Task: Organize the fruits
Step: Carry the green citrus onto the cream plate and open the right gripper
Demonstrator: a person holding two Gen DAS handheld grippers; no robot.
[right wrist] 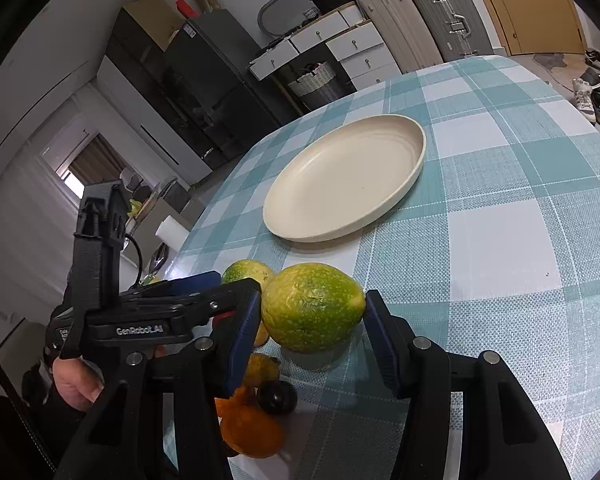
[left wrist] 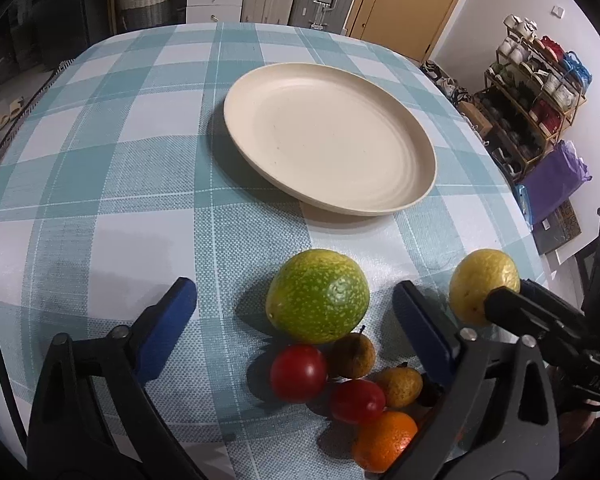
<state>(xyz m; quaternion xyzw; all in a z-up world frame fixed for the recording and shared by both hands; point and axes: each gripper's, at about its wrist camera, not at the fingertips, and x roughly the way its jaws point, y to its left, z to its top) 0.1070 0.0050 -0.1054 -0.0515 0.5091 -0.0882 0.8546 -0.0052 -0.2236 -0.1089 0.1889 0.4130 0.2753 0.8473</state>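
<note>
Our right tool (right wrist: 312, 320) grasps a speckled green-yellow fruit (right wrist: 313, 307), blue pads pressed on its two sides, lifted just above the checked surface (right wrist: 500, 208). Our left tool (left wrist: 296, 312) stands released, fingers spread wide, with the larger green fruit (left wrist: 318, 295) lying between them and untouched. Just nearer to us sit two red fruits (left wrist: 298, 373), two small brownish pears (left wrist: 354, 354) and an orange (left wrist: 384, 440), bunched close together, the orange beside the left tool's right finger. The cream plate (left wrist: 420, 196) lies farther off on the surface, bare.
</note>
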